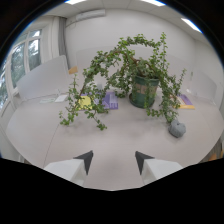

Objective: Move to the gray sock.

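A gray sock [176,129], bunched into a small lump, lies on the pale table [115,137] under the right-hand branches of a potted plant. It sits ahead of my gripper [114,160] and well off to the right of the right finger. The two dark fingertips [142,160] stand apart with nothing between them, so the gripper is open above the table's near part.
A sprawling potted plant in a dark green pot [144,91] stands beyond the fingers, with long branches [82,107] trailing down to the left. Colored papers [109,100] lie behind it, and another sheet [185,102] at the far right. White partitions [42,77] stand at the left.
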A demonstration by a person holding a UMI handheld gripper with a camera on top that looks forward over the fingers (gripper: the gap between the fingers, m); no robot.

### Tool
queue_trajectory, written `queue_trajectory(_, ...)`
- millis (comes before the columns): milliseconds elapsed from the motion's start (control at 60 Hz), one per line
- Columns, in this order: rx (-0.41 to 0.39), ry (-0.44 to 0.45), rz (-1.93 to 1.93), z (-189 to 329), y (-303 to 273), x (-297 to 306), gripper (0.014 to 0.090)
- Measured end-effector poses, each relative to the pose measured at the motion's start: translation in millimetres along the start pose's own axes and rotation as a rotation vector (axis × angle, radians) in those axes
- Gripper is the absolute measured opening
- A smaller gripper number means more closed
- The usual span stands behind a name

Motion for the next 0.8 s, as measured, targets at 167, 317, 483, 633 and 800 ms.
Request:
queue_trajectory(167, -0.003, -0.014, 0.002, 0, 9, 35, 0.0847)
queue_trajectory(317, -0.027, 0.034, 0.014, -5, 24, 96, 0.0844)
queue_trajectory(483, -0.049, 0.09, 0.021, -8, 37, 176, 0.084)
queue_trajectory(633, -0.067, 0.087, 0.012, -2, 45, 233, 0.0843)
queue_trajectory(800, -0.073, 0.061, -0.004, 20, 45, 275, 0.0845)
